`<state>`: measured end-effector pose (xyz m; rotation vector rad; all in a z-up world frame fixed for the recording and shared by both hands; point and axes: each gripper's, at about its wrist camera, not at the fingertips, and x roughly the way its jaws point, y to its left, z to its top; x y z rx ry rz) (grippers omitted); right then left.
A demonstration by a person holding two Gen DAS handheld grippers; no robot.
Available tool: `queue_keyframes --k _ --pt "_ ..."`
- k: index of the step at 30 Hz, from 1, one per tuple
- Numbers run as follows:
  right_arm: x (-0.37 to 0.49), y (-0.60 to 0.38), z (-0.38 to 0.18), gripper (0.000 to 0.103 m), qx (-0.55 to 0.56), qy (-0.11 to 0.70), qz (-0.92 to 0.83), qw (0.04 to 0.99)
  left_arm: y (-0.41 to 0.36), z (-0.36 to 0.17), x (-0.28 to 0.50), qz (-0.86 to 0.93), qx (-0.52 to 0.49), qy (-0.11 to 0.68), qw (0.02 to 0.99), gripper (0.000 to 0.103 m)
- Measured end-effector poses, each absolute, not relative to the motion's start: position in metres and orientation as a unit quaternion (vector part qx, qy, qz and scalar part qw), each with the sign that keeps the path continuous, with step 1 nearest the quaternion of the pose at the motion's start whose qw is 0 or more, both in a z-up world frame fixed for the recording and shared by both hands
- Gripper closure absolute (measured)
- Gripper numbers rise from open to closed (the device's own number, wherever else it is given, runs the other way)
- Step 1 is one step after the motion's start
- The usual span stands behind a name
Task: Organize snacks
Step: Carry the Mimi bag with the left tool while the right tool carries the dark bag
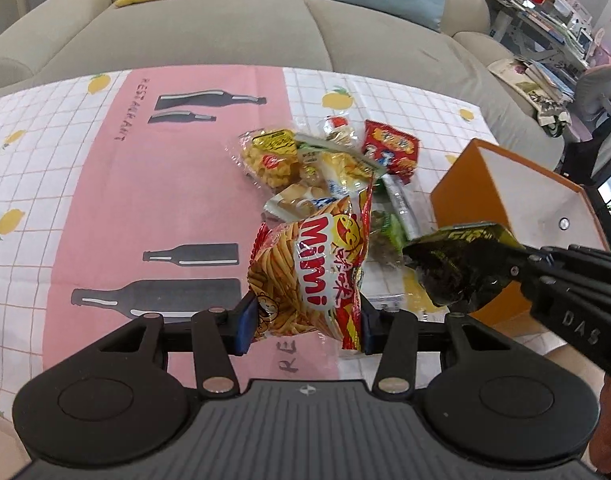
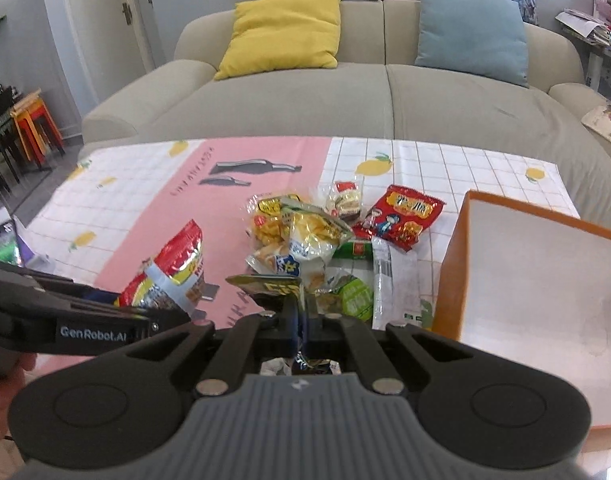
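Snacks (image 2: 329, 232) are lying in a loose heap near the middle of a low table, on a tablecloth (image 1: 85, 200) that is showing white checks with lemons and a wide pink band printed with dark bottles. The left gripper (image 1: 303, 316) is clenching a red and yellow Mimi bag (image 1: 309, 272) and holding it up above the cloth, on the near side of the heap. The right gripper (image 2: 301, 320) is pinching a dark green packet (image 1: 461, 268) by its edge, near the orange box (image 2: 545, 280), which is standing open on the right of the table with a white inside. A red packet (image 2: 401, 216) is sitting at the far right of the heap. Beyond the table a beige sofa (image 2: 385, 100) is carrying a yellow cushion (image 2: 281, 32) and a blue cushion (image 2: 469, 28). Stools are standing at the far left, and a cluttered desk at the far right.
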<state>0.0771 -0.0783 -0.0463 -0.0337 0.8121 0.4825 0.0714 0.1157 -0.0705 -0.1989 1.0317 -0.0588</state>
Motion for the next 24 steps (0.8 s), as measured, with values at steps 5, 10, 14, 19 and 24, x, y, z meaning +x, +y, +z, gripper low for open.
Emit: queue_keyframes --k 5,10,14,19,24 --pt "0.074 -0.100 -0.017 0.103 -0.005 0.383 0.241 0.892 0.099 -0.046 0.069 -0.048 -0.082 0.480 0.872 0.049" --pt "0.074 -0.131 0.011 0.103 0.003 0.370 0.229 0.900 0.073 -0.019 0.073 -0.083 -0.069 0.462 0.880 0.049" --pt "0.076 -0.161 0.031 0.103 0.002 0.360 0.202 0.911 0.045 -0.001 0.082 -0.119 -0.053 0.448 0.884 0.049" --pt "0.086 -0.200 0.043 0.103 0.007 0.359 0.163 0.919 0.005 0.012 0.098 -0.166 -0.035 0.439 0.882 0.049" --pt "0.097 -0.233 0.046 0.103 0.010 0.360 0.124 0.925 -0.034 0.015 0.117 -0.205 -0.025 0.434 0.877 0.049"
